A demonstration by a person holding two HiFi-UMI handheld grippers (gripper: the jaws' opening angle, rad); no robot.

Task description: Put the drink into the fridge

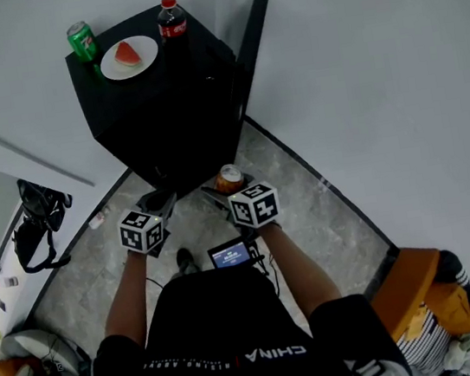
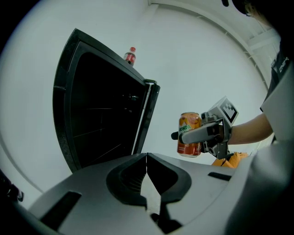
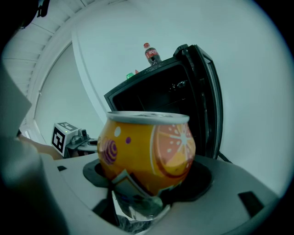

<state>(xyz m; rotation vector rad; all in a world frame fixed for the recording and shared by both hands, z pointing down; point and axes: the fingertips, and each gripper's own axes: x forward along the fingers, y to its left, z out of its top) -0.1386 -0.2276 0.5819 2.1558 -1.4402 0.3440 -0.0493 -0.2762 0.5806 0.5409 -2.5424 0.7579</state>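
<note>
One plate (image 1: 129, 57) on fridge (image 1: 171, 96), head view only

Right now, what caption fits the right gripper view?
Right gripper holds an orange soda can before the open black fridge.

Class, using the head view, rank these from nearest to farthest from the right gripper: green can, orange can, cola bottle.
1. Orange can, held in the right gripper.
2. Cola bottle, on the fridge top, right corner.
3. Green can, fridge top, left corner.

The fridge (image 2: 101, 119) is dark inside, and the orange can (image 3: 147, 147) has its base hidden.
</note>
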